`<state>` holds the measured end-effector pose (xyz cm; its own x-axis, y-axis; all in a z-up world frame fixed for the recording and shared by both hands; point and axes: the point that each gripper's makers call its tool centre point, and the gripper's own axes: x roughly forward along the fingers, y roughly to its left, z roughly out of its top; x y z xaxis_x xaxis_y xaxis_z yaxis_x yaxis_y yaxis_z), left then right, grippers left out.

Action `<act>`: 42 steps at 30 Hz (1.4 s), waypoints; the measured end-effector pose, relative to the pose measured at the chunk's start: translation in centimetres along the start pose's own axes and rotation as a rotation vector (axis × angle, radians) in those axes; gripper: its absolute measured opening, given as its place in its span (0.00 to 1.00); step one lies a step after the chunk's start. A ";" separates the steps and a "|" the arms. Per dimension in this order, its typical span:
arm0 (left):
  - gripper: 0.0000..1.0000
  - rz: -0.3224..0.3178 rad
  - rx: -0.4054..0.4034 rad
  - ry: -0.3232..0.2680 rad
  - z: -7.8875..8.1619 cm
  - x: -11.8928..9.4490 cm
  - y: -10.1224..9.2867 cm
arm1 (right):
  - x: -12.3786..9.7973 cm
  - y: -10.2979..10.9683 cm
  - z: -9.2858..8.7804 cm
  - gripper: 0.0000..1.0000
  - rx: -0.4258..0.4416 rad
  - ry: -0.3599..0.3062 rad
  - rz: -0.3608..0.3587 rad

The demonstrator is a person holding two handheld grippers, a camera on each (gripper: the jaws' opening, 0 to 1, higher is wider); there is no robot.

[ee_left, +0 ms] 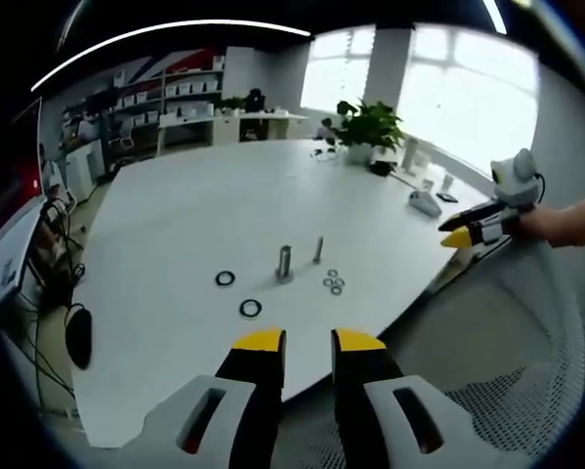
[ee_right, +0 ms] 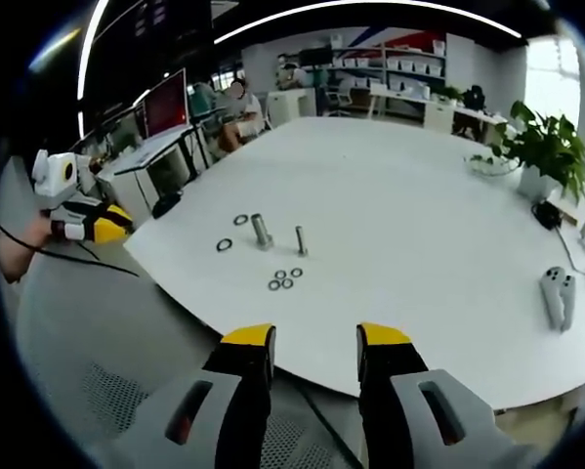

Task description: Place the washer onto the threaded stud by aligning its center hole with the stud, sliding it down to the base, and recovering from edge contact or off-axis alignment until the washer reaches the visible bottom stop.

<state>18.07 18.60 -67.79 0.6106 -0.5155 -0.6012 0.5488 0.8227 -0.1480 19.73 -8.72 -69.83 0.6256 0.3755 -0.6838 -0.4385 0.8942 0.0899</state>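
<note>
Two yellow-tipped grippers, left (ee_left: 308, 340) and right (ee_right: 315, 337), hover off the white table's (ee_left: 175, 215) near edge, jaws apart and empty. Ahead stand the upright thin threaded stud (ee_left: 318, 249) and thicker bolt (ee_left: 284, 263); small steel washers (ee_left: 333, 283) lie just beside the stud, roughly equidistant from both.

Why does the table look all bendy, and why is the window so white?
In the left gripper view the fisheye lens curves the white table edge, and the windows are blown out to plain white by daylight. In the right gripper view the table bulges too, the ceiling light strips bend into arcs, and the small washers look slightly soft.
</note>
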 end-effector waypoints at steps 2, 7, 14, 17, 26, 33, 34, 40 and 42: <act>0.16 -0.004 0.006 0.007 -0.1 0.0 -0.1 | 0.0 0.1 0.1 0.35 0.009 -0.007 0.006; 0.16 0.025 -0.012 0.038 -0.6 0.2 0.5 | -0.1 0.0 0.4 0.35 0.064 -0.034 0.032; 0.16 0.032 -0.007 0.035 -0.5 0.2 0.6 | 0.0 0.7 0.6 0.35 0.046 -0.045 0.061; 0.16 0.032 -0.003 0.033 -0.5 0.2 0.6 | 0.0 1.0 0.7 0.35 0.057 -0.052 0.075; 0.18 0.062 -0.025 0.068 -1.2 0.2 1.1 | -0.1 1.8 0.5 0.36 0.056 -0.051 0.117; 0.21 0.092 -0.048 0.102 -1.8 0.2 1.6 | -0.1 2.3 0.3 0.37 0.057 -0.040 0.147; 0.21 0.093 -0.049 0.100 -1.8 0.2 1.6 | -0.1 2.3 0.3 0.37 0.054 -0.039 0.148; 0.21 0.078 -0.028 0.130 -2.2 0.4 1.2 | -0.2 2.2 0.5 0.36 0.064 -0.049 0.147; 0.21 0.074 -0.028 0.134 -2.3 0.4 1.2 | -0.2 2.3 0.5 0.36 0.059 -0.049 0.152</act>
<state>17.68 19.89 -69.99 0.5661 -0.4177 -0.7107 0.4874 0.8649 -0.1200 18.95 -6.55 -69.15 0.5861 0.5181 -0.6229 -0.4930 0.8382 0.2333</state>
